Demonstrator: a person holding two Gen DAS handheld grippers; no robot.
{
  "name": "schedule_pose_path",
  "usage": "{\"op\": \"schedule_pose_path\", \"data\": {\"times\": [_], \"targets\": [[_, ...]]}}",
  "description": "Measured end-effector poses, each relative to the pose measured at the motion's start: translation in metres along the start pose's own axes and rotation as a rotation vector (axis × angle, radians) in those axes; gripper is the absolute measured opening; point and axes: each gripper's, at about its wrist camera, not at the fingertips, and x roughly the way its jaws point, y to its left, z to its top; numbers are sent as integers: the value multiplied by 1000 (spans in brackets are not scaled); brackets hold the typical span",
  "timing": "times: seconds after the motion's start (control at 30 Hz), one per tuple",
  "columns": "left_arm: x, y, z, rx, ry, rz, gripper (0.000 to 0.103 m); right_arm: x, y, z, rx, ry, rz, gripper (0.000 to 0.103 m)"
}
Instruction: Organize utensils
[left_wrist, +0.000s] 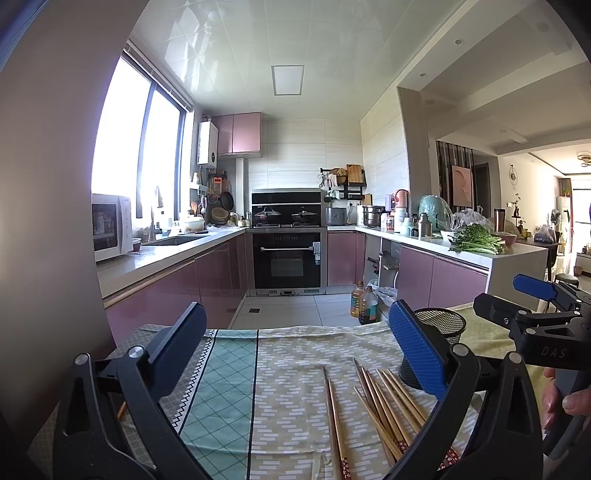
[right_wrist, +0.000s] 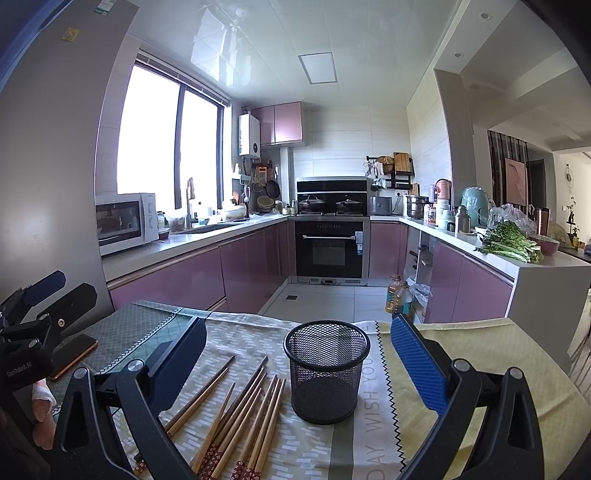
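Several wooden chopsticks (right_wrist: 240, 413) with red patterned ends lie loose on the tablecloth, left of an upright black mesh holder (right_wrist: 327, 369), which looks empty. My right gripper (right_wrist: 299, 354) is open and empty, held above the table with the holder between its fingers' line of sight. My left gripper (left_wrist: 295, 350) is open and empty above the cloth; the chopsticks (left_wrist: 380, 406) lie below and between its fingers. The mesh holder (left_wrist: 439, 332) is partly hidden behind its right finger. The right gripper (left_wrist: 535, 302) shows at the right edge of the left wrist view.
A phone (right_wrist: 74, 356) lies on the table's left side. The table (right_wrist: 480, 350) carries patterned cloths; its far edge faces the kitchen floor, where oil bottles (right_wrist: 399, 295) stand. Counters with pink cabinets run along both sides.
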Motion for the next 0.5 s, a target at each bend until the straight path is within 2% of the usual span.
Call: {"op": "schedule_pose_path", "data": {"times": [0.5], "targets": [[-1, 0, -1, -1, 0, -1, 97, 1, 2, 0, -2, 3, -3, 97]]}}
